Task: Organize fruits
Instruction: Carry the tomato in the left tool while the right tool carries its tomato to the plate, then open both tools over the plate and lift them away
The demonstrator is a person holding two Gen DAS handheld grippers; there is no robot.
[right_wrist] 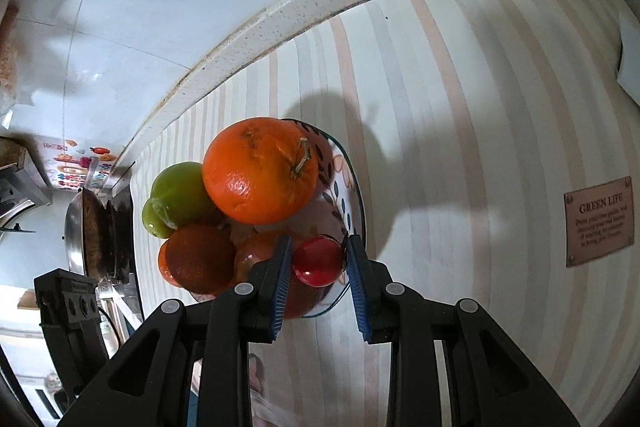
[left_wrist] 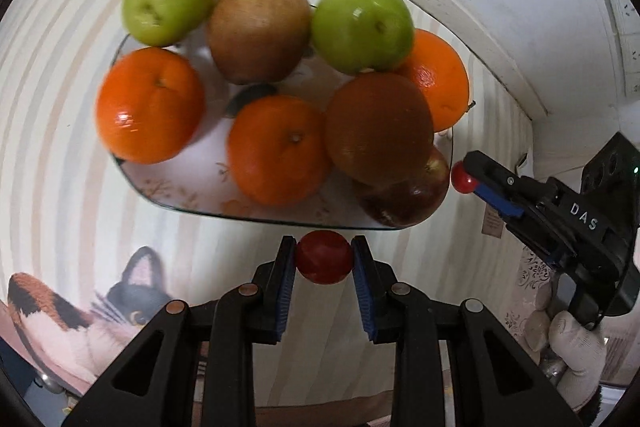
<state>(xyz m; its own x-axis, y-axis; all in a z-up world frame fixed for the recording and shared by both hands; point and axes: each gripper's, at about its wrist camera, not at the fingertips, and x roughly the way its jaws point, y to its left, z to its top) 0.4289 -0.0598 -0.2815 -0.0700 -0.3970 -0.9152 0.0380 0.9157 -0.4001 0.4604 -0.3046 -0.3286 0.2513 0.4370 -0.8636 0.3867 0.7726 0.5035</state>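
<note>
While the plate (left_wrist: 168, 197) sits piled with fruit on the striped cloth (left_wrist: 60, 75), each gripper holds a small red fruit. The left gripper (left_wrist: 324, 259) has its pads pressed on both sides of a dark red plum (left_wrist: 324, 258), just off the plate's near rim. The right gripper (right_wrist: 318, 261) is closed on a glossy red fruit (right_wrist: 318, 261) at the plate's edge; in the left view it reaches in from the right, beside a red apple (left_wrist: 404, 197). On the plate lie two green apples (left_wrist: 166, 1) (left_wrist: 362, 27), a brownish apple (left_wrist: 258, 31), a brown round fruit (left_wrist: 378, 129) resting on the red apple, and three oranges (left_wrist: 150, 109) (left_wrist: 278, 151) (left_wrist: 440, 79). A "GREEN LIFE" tag (right_wrist: 599, 221) is on the cloth, and a cat cushion (left_wrist: 80, 311) lies near the left gripper.
</note>
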